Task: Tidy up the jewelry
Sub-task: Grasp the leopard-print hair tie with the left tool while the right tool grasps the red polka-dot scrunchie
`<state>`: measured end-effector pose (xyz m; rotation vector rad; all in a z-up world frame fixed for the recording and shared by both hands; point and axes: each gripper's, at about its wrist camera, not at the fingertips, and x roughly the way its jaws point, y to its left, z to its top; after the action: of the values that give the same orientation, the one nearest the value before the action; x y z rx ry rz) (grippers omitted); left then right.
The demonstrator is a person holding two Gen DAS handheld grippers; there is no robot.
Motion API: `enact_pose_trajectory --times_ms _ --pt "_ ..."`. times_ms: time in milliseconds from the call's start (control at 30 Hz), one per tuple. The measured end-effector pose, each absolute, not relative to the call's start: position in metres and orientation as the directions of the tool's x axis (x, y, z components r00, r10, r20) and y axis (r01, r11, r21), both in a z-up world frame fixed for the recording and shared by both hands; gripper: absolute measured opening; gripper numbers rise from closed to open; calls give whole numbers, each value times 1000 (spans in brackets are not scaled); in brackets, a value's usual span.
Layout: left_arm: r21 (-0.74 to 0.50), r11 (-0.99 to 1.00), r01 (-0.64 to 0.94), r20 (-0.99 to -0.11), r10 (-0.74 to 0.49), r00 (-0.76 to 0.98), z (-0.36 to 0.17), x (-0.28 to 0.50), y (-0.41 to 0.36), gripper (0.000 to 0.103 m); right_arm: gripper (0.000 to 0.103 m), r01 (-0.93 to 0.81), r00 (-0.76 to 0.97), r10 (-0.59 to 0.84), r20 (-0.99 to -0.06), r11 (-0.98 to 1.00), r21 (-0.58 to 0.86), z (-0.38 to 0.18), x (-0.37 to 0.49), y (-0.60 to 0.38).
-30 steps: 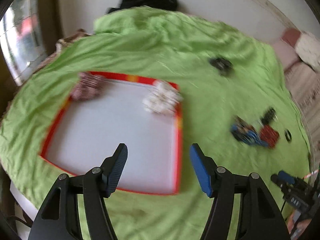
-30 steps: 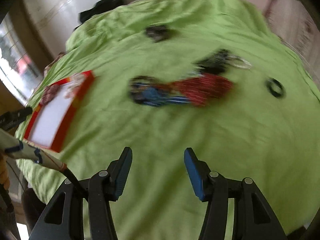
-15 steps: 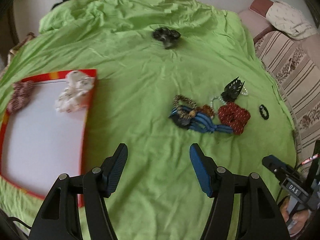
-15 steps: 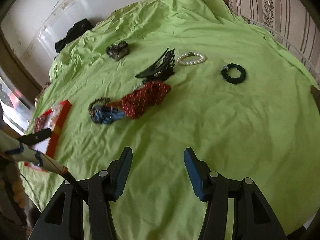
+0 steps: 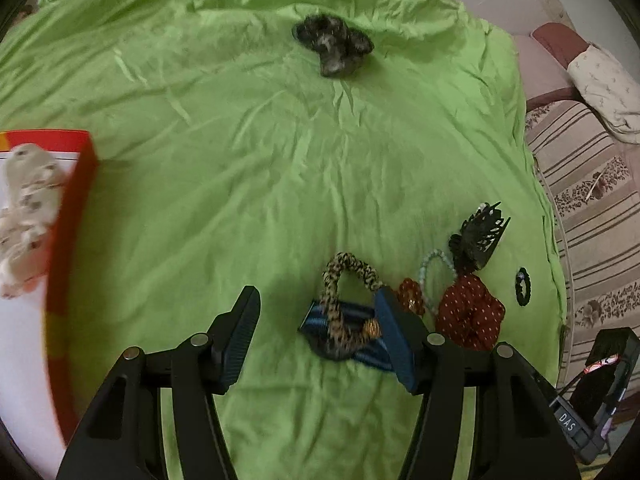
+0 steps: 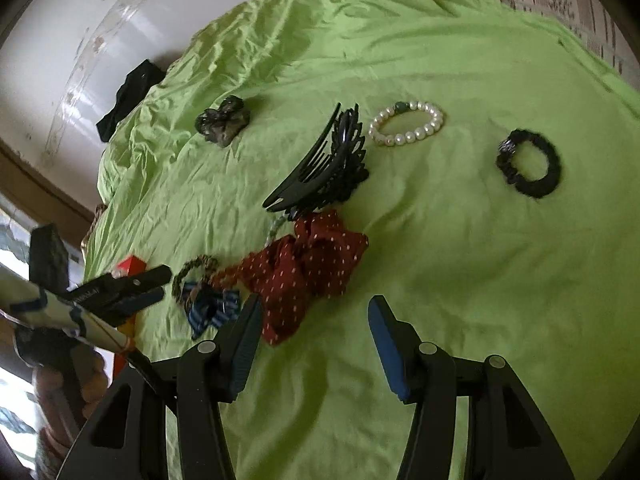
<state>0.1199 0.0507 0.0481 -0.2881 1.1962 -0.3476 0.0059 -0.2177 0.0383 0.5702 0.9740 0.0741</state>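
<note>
- Left tongs (image 5: 316,334): seen closing above the green sheet (image 5: 280,152), nothing clamped — a leopard-print hair band (image 5: 348,280) and blue striped tie (image 5: 348,322) lie between the tips, low centre.
- Right tongs (image 6: 314,336): held apart, empty; the red dotted scrunchie (image 6: 308,272) lies just beyond.
- Red-rimmed tray (image 5: 70,216): at the left edge.

Both wrist cameras look steeply down at the green sheet (image 5: 280,168) from close above; the left view sits left of the red dotted scrunchie (image 5: 470,316), the right view just before it (image 6: 312,272), and both share that cluster
</note>
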Motion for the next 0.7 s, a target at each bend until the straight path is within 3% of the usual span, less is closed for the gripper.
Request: enact_pose_trajectory --times_ms 133,233,267,300,367,700 --pt "-383 913 139 -857 -407 316 42 124 41 54 58 203 569 337 -750 827 525 32 17 -219" --pt "-363 920 148 -866 -392 312 39 126 35 30 58 207 566 319 -760 837 506 29 22 -216" --pt "-364 919 148 -865 -393 311 38 126 36 16 53 209 564 313 -764 841 499 28 23 -215" --pt "-375 915 145 -863 -402 305 38 126 36 8 35 205 563 312 -765 844 495 28 24 -215" --pt "-386 913 131 -860 -408 307 40 125 38 7 14 185 555 321 -768 852 490 29 24 -212" --pt "-426 891 159 -790 -452 413 111 75 51 7 9 154 621 301 -723 859 489 72 -10 -211"
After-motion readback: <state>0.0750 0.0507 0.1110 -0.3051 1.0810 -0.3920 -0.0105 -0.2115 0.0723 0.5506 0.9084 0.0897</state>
